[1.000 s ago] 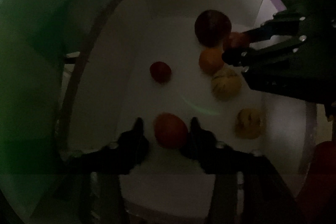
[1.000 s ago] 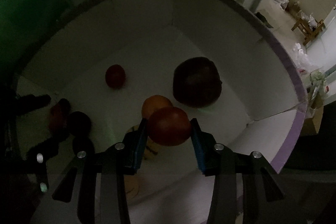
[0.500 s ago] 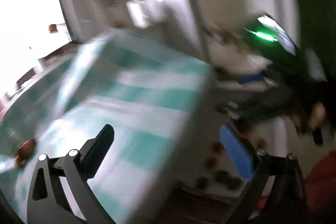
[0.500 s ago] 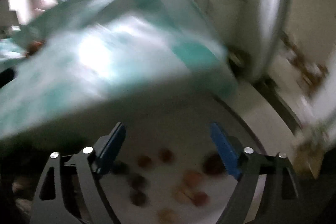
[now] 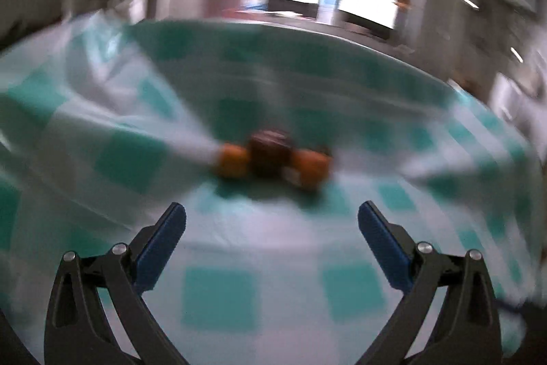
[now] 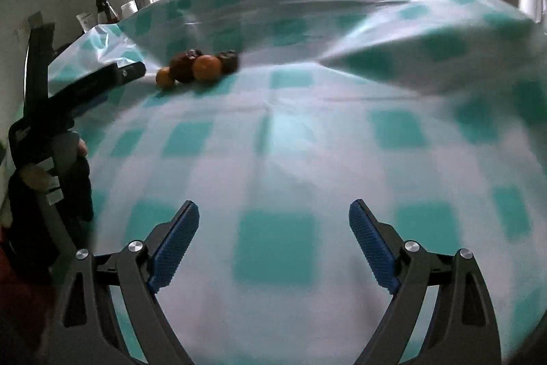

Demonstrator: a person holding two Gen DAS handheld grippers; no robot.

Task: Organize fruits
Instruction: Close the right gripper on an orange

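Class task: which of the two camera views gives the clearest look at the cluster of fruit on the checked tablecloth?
The right wrist view: the fruit cluster is fairly sharp, with separate orange and dark pieces distinguishable. The left wrist view shows it centred but smeared by motion blur.

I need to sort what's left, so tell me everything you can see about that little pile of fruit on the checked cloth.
The fruit pile is a tight cluster lying on the teal-and-white checked tablecloth. It holds a small orange fruit at the left end, a larger orange one in front, and dark brownish-red ones touching them. Nothing grips it; the left gripper's fingers reach close beside it.
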